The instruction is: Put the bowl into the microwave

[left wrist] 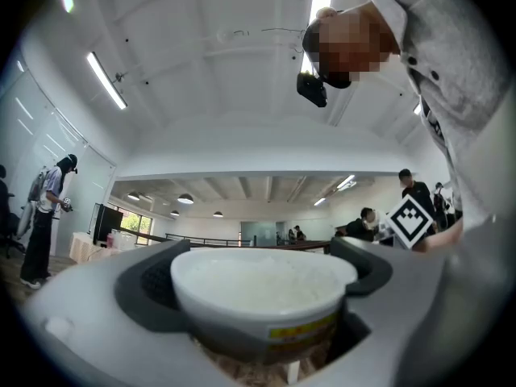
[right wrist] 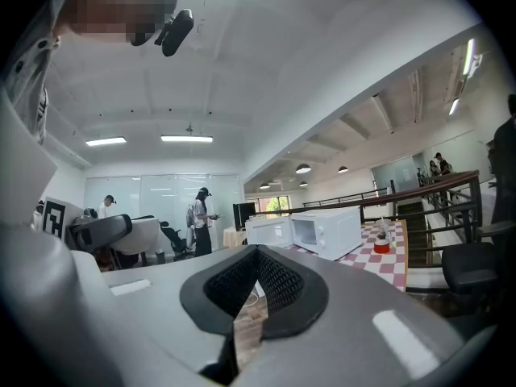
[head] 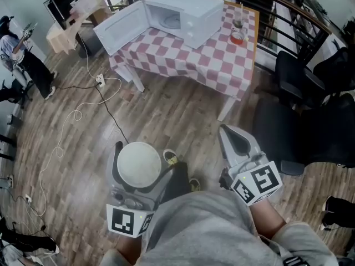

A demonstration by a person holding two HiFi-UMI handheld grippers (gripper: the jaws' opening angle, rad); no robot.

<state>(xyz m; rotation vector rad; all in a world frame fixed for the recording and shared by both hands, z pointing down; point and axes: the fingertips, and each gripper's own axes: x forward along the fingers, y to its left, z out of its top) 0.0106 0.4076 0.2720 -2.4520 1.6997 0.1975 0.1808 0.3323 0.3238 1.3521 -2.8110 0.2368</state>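
Observation:
A white bowl (head: 138,164) with a sealed lid sits clamped between the jaws of my left gripper (head: 138,165), held close to my body above the floor. In the left gripper view the bowl (left wrist: 262,293) fills the space between both jaws, a yellow label on its side. My right gripper (head: 237,140) is shut with nothing in it; its black pads (right wrist: 256,285) meet. The white microwave (head: 183,14) stands far ahead on the checkered table (head: 222,60), its door (head: 119,26) swung wide open to the left. The microwave (right wrist: 326,232) also shows in the right gripper view.
A glass and a small red-lidded jar (head: 238,35) stand on the table right of the microwave. White cables and a power strip (head: 100,82) lie on the wood floor at left. Black office chairs (head: 299,76) stand at right. A person (head: 22,54) stands far left.

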